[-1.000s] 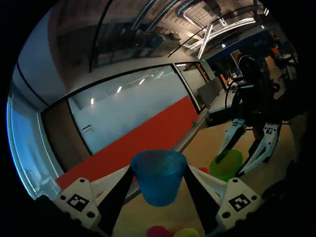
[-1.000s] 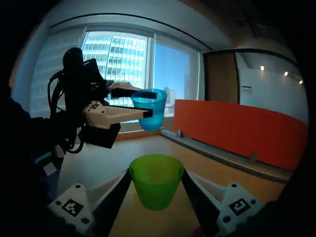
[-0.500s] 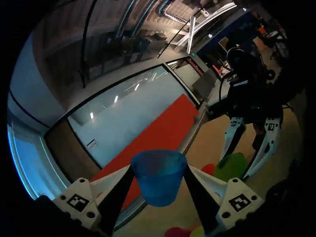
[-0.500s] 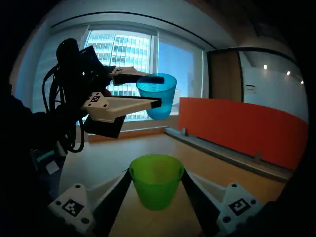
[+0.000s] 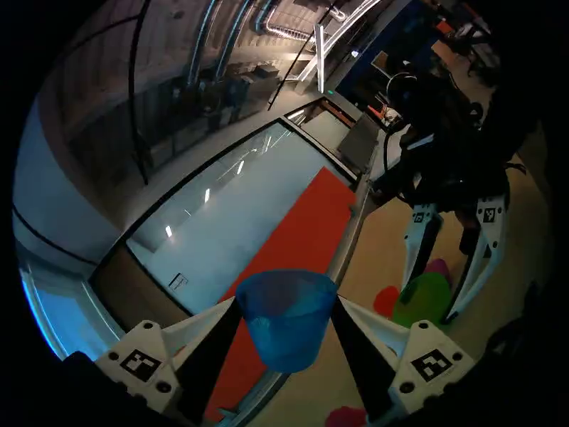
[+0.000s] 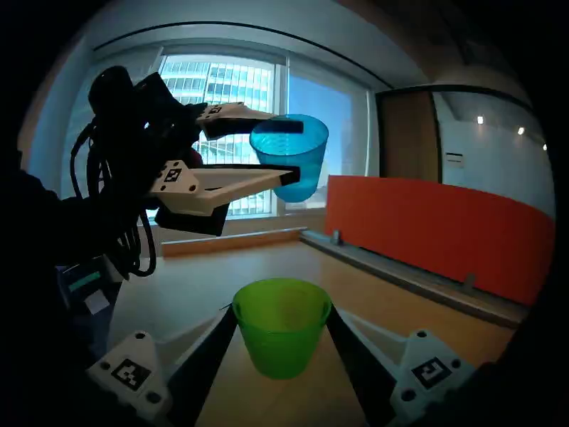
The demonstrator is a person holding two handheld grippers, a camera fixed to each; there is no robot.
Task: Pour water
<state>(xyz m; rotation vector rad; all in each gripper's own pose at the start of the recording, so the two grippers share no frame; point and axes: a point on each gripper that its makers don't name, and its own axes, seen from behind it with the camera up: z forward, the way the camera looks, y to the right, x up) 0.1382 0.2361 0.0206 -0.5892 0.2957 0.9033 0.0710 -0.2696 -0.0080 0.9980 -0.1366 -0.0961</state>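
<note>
two cups are gripped, one per hand. left tongs (image 5: 286,304) are clenched on the blue cup (image 5: 286,331), held well above the level of the green cup (image 6: 282,334), which the right tongs (image 6: 282,313) clamp near the wooden surface (image 6: 398,295). the blue cup sits close to upright with no stream visible, so the pour looks not yet begun; lining up over the green rim and tipping remain.

A wide window (image 6: 220,92) at the far left shows towers and bright blue sky. To its right stand a wooden panel (image 6: 407,142) and an orange partition (image 6: 441,228). The pale wood tabletop (image 6: 206,277) lies near.
</note>
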